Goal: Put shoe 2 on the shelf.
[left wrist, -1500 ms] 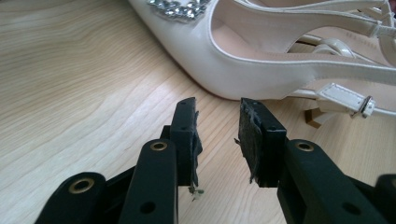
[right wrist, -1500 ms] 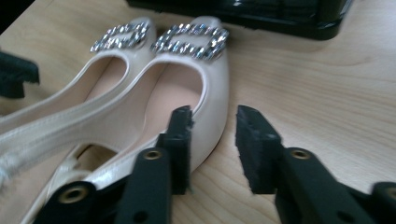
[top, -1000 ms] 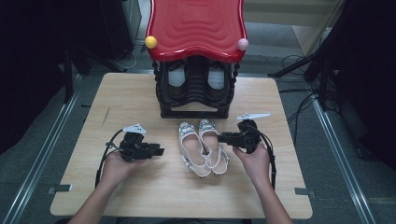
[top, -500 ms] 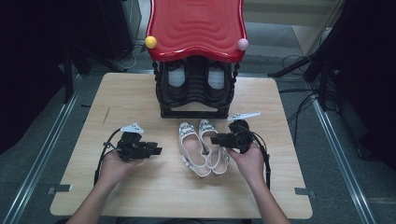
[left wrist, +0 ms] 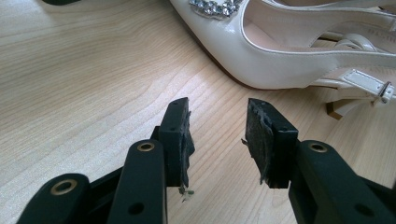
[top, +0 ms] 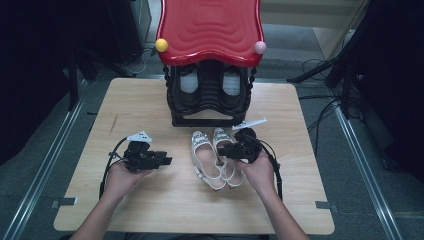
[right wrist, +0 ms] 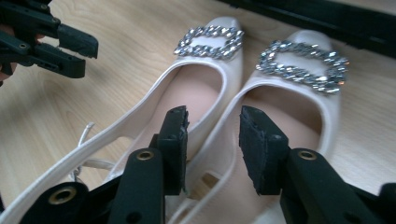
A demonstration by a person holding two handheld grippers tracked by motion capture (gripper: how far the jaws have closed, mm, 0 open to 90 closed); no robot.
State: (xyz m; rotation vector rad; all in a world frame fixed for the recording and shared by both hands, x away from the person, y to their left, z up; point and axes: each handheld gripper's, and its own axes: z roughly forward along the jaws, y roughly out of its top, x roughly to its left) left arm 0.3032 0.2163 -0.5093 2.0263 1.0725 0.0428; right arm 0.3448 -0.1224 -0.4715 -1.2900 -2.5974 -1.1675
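**Both grippers open at a pair of white shoes**

Here, in the high view, a pair of white slingback shoes (top: 214,159) is seen lying side by side on the wooden counter (top: 150,100), toes pointed toward a black shoe rack (top: 209,97) with a red top. The right gripper (top: 226,150) is held over the right shoe, while the left gripper (top: 165,161) is kept to the left of the pair, apart from it.

In the left gripper view, the jaws are shown apart with only bare counter between them; they have just been opening. The left shoe (left wrist: 289,56) is seen just beyond them, its side turned to the camera.

In the right gripper view, the jaws are shown open above the adjoining inner edges of the two shoes (right wrist: 224,112), with no pad pressed on either; they too have just been opening. A jewelled buckle (right wrist: 208,41) is borne on each toe. The left gripper (right wrist: 74,51) is seen at the upper left.
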